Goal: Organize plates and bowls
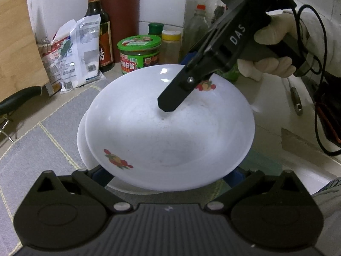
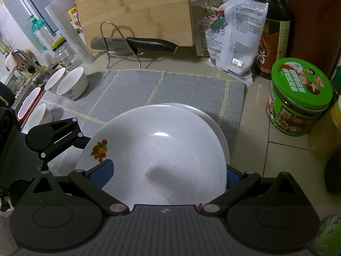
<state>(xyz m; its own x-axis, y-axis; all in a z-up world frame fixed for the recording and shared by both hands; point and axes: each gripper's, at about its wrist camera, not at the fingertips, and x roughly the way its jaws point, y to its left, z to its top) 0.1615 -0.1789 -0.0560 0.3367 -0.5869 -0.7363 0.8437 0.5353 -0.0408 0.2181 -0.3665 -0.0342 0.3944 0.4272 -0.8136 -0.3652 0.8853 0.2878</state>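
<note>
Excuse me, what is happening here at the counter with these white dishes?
A person is organizing dishes with a hand-held gripper in each hand. The right hand-held gripper has its fingers on both sides of the rim of a white plate with fruit print, one finger above and one below. That plate sits over a plain white plate on the grey mat. The left hand-held gripper waits at the plate's opposite edge. Several small bowls stand near the sink.

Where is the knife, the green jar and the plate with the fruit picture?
knife point(image 2: 153, 42): right wrist view, on its black handle.
green jar point(image 2: 301, 81): right wrist view, on its lid.
fruit plate point(image 2: 162, 157): right wrist view, on its white inside.
</note>
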